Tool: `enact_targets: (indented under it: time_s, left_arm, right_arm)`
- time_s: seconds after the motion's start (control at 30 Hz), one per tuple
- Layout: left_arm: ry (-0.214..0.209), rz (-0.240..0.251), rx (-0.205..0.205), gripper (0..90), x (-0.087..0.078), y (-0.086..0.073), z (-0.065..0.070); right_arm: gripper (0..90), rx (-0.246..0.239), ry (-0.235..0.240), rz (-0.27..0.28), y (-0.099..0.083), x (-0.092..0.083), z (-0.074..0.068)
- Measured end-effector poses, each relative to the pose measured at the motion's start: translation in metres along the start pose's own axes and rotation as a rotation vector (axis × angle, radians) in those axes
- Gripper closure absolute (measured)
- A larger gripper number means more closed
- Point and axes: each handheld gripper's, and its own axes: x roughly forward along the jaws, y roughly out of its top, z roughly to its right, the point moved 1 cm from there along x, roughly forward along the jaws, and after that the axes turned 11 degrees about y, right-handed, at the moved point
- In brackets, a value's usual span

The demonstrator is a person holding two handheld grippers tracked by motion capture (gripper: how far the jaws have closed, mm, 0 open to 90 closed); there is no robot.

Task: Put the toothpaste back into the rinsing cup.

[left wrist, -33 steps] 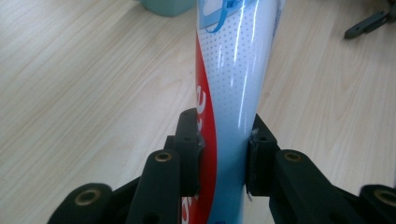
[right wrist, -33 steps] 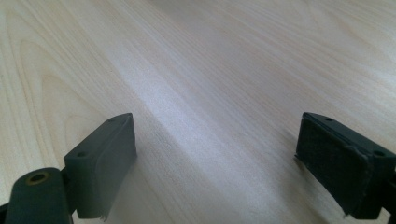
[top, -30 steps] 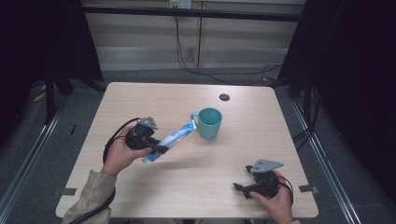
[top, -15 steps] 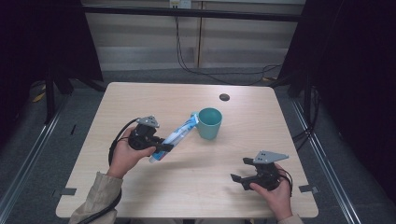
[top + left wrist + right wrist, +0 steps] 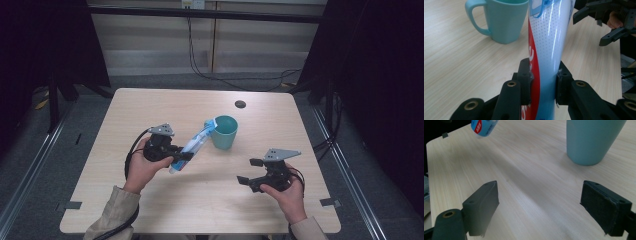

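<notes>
- Left gripper [image 5: 181, 155], left of centre in the high view, clamped on a toothpaste tube [image 5: 194, 144]; fingers [image 5: 525, 79] pressed against both flanks of its lower body in the left gripper view.
- Tube held aloft and tilted, running up and right in the high view, top end at the near rim of the teal mug [image 5: 223, 131] at frame centre; whether touching the rim or just short of it, could not be told.
- Judged the step in hand: feeding the tube's top end into the mug.
- Best done by lifting that end over the rim first, then tipping the tube more upright before letting go.
- Pushing sideways against the mug wall to be avoided: looked light enough to slide or tip on the tabletop [image 5: 150, 107].
- Grip sat low on the tube, so the top end likely to swing; slow wrist turn advised.
- Release only once the tube's end was well inside the mug.
- Right gripper [image 5: 251, 172], lower right in the high view, spread wide and holding nothing, low over the tabletop, well apart from the mug.
- Free to steady the mug if needed; mug base seen at upper right in the right gripper view.
</notes>
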Motion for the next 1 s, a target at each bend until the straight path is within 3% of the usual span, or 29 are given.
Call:
enact_targets:
  time_s: [0.43,1.0]
  left_arm:
    - [-0.007,0.052,-0.01,71.9,0.014,0.006,0.013]
    - [-0.005,0.053,-0.009,71.8,0.024,0.009,0.02]
  right_arm:
    - [14.0,0.029,0.031,0.051,0.027,0.003,0.002]
    - [14.0,0.084,0.094,0.15,0.056,0.01,0.003]
